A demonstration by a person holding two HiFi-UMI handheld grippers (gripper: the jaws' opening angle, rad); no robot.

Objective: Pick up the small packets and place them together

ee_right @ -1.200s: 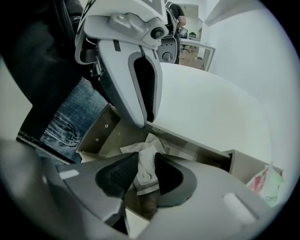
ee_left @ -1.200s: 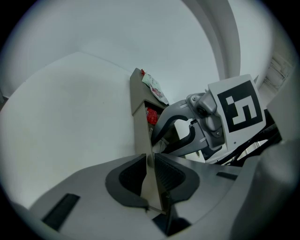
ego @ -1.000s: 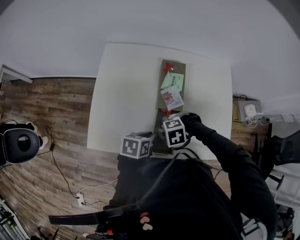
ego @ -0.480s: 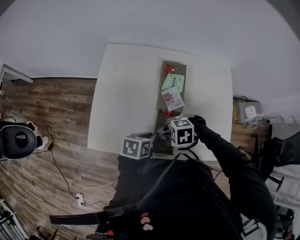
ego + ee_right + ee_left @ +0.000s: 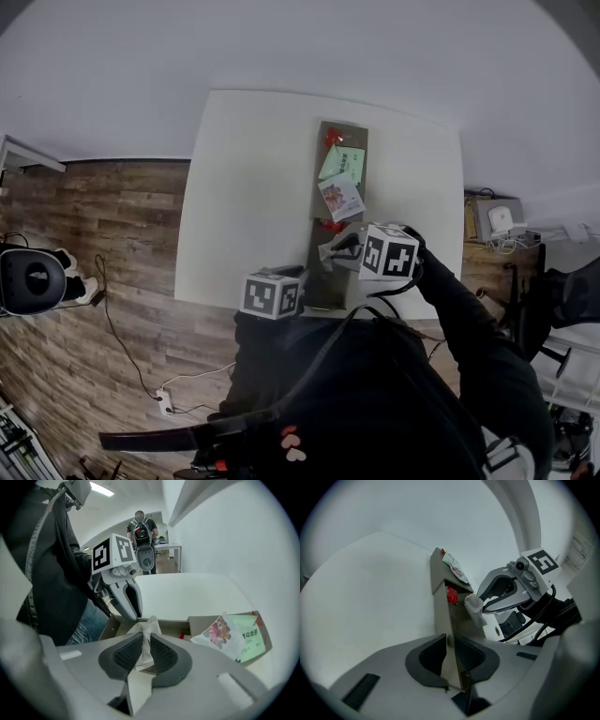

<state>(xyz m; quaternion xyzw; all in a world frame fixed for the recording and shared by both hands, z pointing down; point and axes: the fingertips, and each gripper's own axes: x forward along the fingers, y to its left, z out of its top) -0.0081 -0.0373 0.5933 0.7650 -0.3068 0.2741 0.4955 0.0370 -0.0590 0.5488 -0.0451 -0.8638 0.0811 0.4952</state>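
left gripper (image 5: 449, 657): we see jaws clamped on the wall of the cardboard tray (image 5: 439, 611) | right gripper (image 5: 145, 652): jaws have just been closing, now pinching a white mesh packet (image 5: 146, 626) above the tray's near end | floral packet (image 5: 218, 633) and green packet (image 5: 249, 637) in tray, seemingly overlapping

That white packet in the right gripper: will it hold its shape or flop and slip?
Likely floppy: the white packet crumples where the right gripper, whose jaws have just been closing on it, pinches it. Probably light: that one pinch carries it whole in the left gripper view. Its woven-looking skin may resist slipping.
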